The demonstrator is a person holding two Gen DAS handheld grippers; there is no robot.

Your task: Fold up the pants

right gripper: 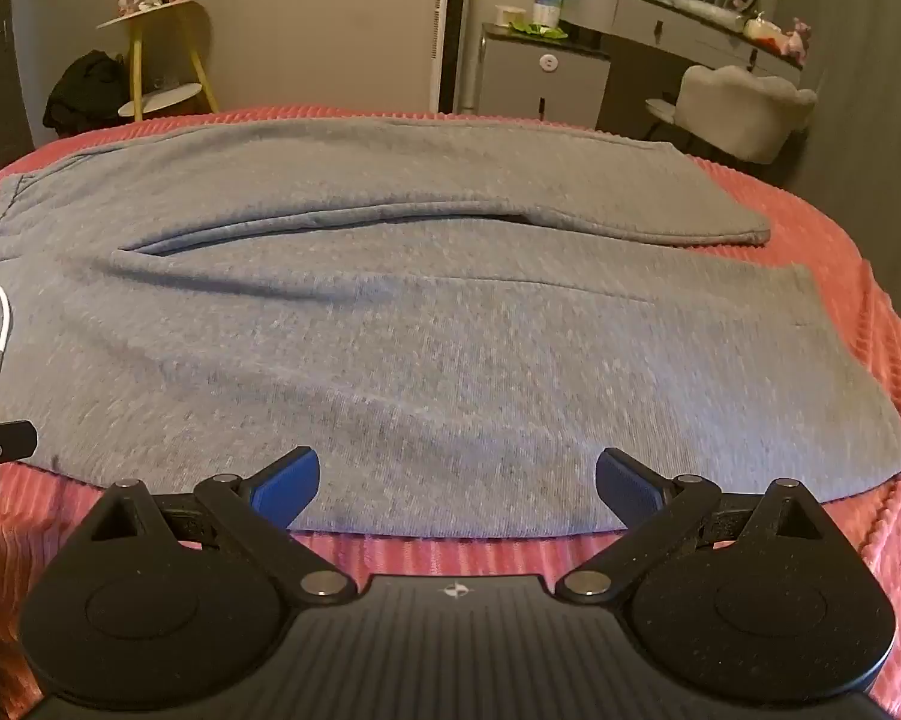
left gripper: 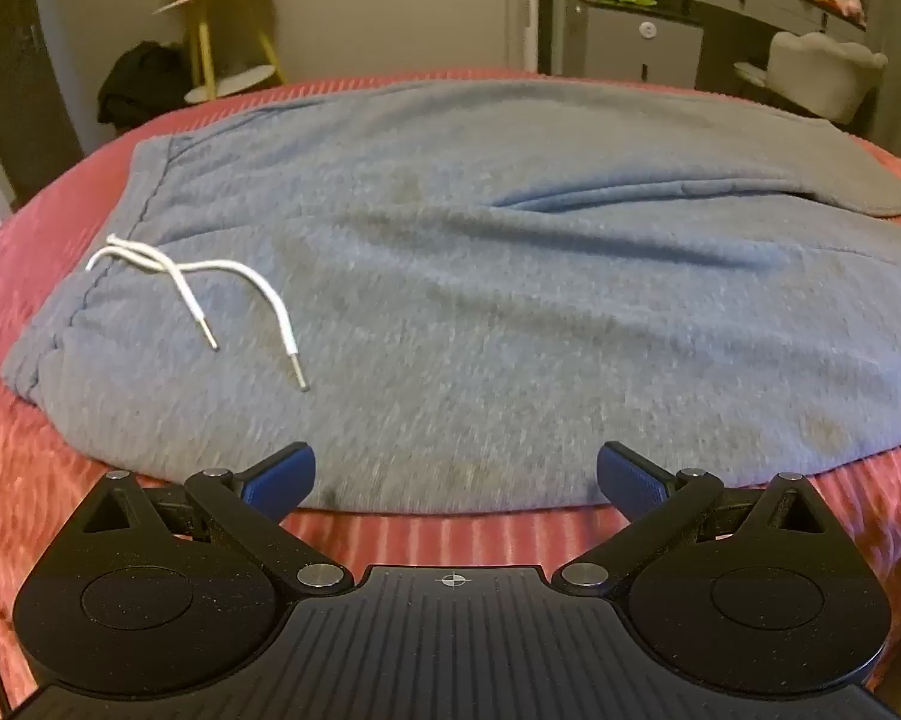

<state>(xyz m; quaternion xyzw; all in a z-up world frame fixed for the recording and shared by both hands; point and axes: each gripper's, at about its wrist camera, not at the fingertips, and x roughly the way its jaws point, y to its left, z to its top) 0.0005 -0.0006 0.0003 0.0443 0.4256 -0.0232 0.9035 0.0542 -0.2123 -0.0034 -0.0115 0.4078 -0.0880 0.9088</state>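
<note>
Grey fleecy pants (left gripper: 510,300) lay flat on the ribbed pink bedspread (left gripper: 60,480), white drawstring (left gripper: 210,282) looped at the waist. The left gripper (left gripper: 455,474) and right gripper (right gripper: 456,480) hovered wide, empty, near the hem.

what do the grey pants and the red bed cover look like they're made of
Grey pants: soft heathered knit, probably cotton-blend fleece; matte, flecked surface, limp folds. Ribbed red bed cover: plush, likely a corduroy-like fleece; raised parallel ridges with a slight sheen.

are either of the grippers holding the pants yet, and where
Nothing is held: left gripper and right gripper are both open at the near edge of the pants.
</note>
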